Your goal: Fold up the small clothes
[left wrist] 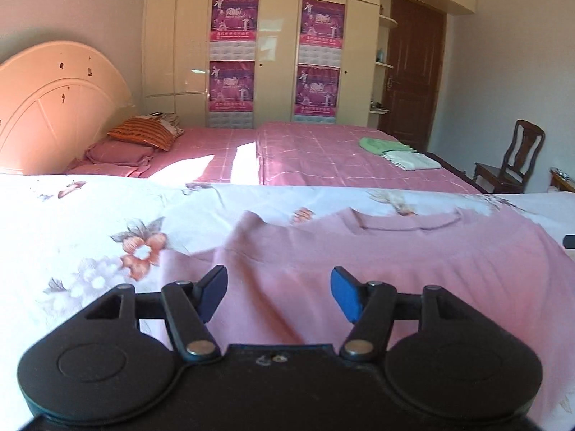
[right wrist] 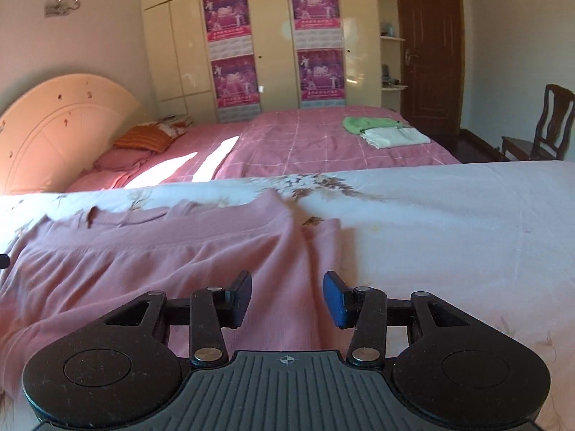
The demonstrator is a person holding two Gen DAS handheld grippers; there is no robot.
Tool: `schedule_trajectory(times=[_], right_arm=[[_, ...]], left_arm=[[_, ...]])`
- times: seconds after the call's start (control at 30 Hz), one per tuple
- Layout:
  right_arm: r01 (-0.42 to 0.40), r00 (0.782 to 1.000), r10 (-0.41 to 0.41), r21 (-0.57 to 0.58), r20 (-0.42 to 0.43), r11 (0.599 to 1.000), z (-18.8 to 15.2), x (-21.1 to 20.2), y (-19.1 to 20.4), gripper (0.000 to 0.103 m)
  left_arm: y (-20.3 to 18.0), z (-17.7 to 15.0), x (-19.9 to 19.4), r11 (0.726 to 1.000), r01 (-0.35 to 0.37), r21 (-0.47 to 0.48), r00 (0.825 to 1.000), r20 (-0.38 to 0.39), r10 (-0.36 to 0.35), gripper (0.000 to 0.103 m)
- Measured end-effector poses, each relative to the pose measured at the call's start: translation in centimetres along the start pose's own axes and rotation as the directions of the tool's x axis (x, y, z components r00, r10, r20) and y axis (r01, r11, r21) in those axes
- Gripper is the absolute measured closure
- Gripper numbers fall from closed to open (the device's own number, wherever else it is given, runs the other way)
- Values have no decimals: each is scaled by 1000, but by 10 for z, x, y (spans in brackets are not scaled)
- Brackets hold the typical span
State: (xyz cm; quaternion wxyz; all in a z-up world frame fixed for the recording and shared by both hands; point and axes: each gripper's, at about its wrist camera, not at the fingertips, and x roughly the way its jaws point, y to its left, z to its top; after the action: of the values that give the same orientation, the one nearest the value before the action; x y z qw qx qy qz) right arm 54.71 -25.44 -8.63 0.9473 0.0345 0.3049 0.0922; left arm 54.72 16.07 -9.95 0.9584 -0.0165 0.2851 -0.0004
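Left claw: jaws apart, nothing between them, low centre of the left wrist frame, hovering over the near part of the pink garment. Right claw: jaws also apart, holding nothing, lower centre of the right wrist frame, over the garment's right-hand edge, where a sleeve lies alongside the body.

Garment lies spread on the floral bedsheet, neckline at the far side, mid-frame. Cloth looks wrinkled, not yet folded by my read.

Step in hand, likely: grab the near hem or side edges for the first fold. To do it well: set each claw on an edge, not mid-panel; pinch only the garment, not the sheet under it; keep both claws level so the fold line comes straight; tuck the sleeve inward first. Thin knit probably bunches, so close on a flat bit.

Further out: pink checked bed in mid-frame, green cloth and white folded cloth on it at right, possibly done items. Wardrobe at top, chair far right.
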Motion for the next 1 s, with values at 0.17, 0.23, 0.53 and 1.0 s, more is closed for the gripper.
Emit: schedule_trajectory(times=[0.17, 0.23, 0.53, 1.0], right_arm=[[-37, 999, 36, 23, 27, 999, 35, 31, -9, 58], [-52, 999, 52, -2, 9, 999, 44, 46, -5, 58], [-64, 997, 56, -187, -45, 980, 21, 78, 13, 96], [26, 999, -21, -195, 28, 980, 22, 51, 29, 73]], left_arm=[[11, 28, 44, 999, -1, 47, 998, -58, 3, 42], [8, 33, 57, 997, 10, 82, 997, -71, -4, 42], [10, 21, 66, 998, 41, 54, 999, -35, -39, 96], [24, 25, 44, 991, -118, -59, 993, -17, 117, 62]])
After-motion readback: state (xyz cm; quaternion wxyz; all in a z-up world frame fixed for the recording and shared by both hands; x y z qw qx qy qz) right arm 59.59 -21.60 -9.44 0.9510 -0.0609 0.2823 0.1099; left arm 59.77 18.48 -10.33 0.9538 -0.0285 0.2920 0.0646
